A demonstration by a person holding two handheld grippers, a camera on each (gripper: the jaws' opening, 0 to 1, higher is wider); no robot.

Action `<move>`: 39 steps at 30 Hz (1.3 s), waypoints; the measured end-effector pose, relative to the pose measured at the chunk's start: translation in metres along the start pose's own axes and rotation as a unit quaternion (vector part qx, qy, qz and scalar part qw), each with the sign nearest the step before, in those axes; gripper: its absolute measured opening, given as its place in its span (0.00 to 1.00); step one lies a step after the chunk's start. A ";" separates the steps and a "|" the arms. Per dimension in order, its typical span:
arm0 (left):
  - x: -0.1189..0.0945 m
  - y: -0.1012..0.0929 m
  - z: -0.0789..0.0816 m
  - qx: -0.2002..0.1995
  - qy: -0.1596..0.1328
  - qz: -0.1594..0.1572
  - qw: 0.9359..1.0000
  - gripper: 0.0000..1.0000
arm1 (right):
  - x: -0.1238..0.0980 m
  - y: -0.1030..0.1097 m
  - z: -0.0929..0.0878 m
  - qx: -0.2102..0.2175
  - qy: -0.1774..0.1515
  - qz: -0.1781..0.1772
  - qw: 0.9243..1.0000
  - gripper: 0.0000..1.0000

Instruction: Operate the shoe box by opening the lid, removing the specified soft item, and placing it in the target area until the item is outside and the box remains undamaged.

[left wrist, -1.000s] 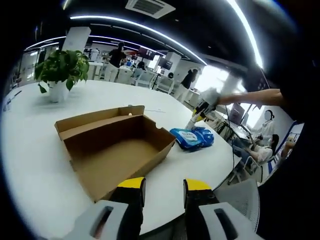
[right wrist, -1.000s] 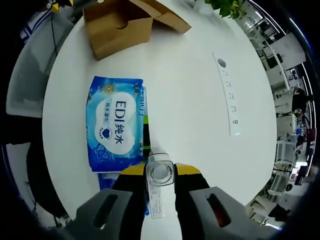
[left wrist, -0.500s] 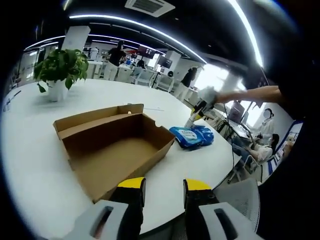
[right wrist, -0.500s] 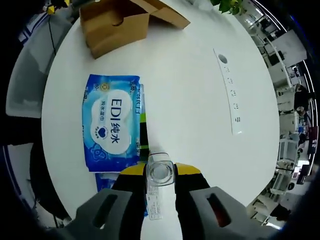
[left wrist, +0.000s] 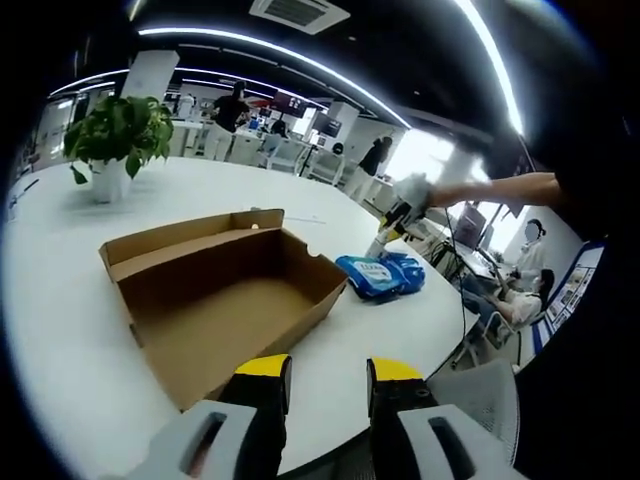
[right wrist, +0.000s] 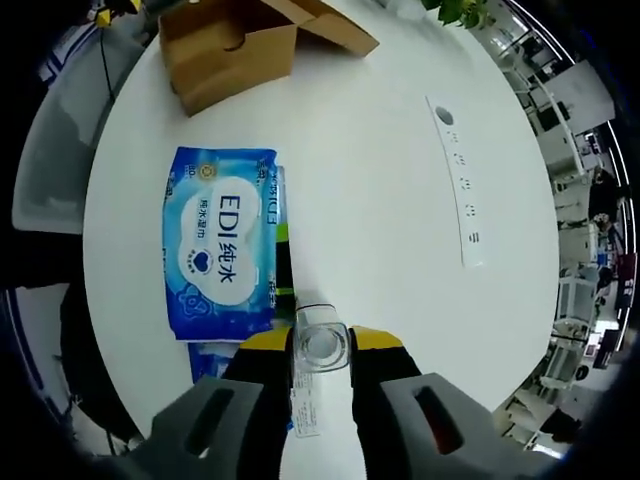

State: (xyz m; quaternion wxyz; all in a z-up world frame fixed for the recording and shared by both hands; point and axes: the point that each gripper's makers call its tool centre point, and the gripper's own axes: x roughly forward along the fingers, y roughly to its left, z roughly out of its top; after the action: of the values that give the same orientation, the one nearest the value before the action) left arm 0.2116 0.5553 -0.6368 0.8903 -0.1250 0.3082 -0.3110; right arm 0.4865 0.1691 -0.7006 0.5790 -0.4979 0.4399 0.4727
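Observation:
The brown cardboard shoe box (left wrist: 225, 300) lies open on the white table (left wrist: 60, 330), its inside bare and its lid folded back behind it. My left gripper (left wrist: 328, 370) hangs open in front of its near corner with nothing between the yellow-tipped jaws. Right of the box lies a blue wipes pack (left wrist: 378, 275). The right gripper (left wrist: 398, 215), held by a person's arm, hovers just above it. In the right gripper view the pack (right wrist: 222, 245) reads "EDI", and my right gripper (right wrist: 322, 342) is shut on a small clear bottle-like item (right wrist: 320, 348). The box (right wrist: 235, 45) sits at the top.
A second blue pack (right wrist: 212, 362) pokes out under the first. A white power strip (right wrist: 457, 185) lies on the table to the right. A potted plant (left wrist: 112, 140) stands at the far left. A grey chair (right wrist: 50, 150) is beside the table edge. People stand in the background.
Both views have shifted slightly with the hands. The right gripper stays shut on the clear item above the wipes pack. The box and packs have not moved.

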 end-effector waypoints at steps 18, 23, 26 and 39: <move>0.002 0.006 0.004 -0.005 -0.008 -0.001 1.000 0.30 | -0.011 -0.006 0.006 0.012 -0.012 -0.011 1.000 0.23; -0.002 0.017 0.011 -0.018 -0.025 0.011 0.999 0.30 | -0.020 -0.009 0.001 0.022 -0.014 -0.021 0.999 0.25; -0.006 0.032 0.018 -0.035 -0.046 0.036 0.998 0.30 | -0.027 -0.010 0.000 0.035 -0.019 -0.029 0.999 0.26; -0.034 0.100 0.030 -0.069 -0.081 0.173 0.979 0.31 | -0.080 -0.007 0.005 0.132 -0.091 -0.093 0.983 0.24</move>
State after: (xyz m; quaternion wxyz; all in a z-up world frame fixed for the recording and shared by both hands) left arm 0.2570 0.6551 -0.6382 0.9420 -0.1555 0.2729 -0.1187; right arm 0.4799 0.1653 -0.6203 0.7187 -0.4109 0.3958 0.3975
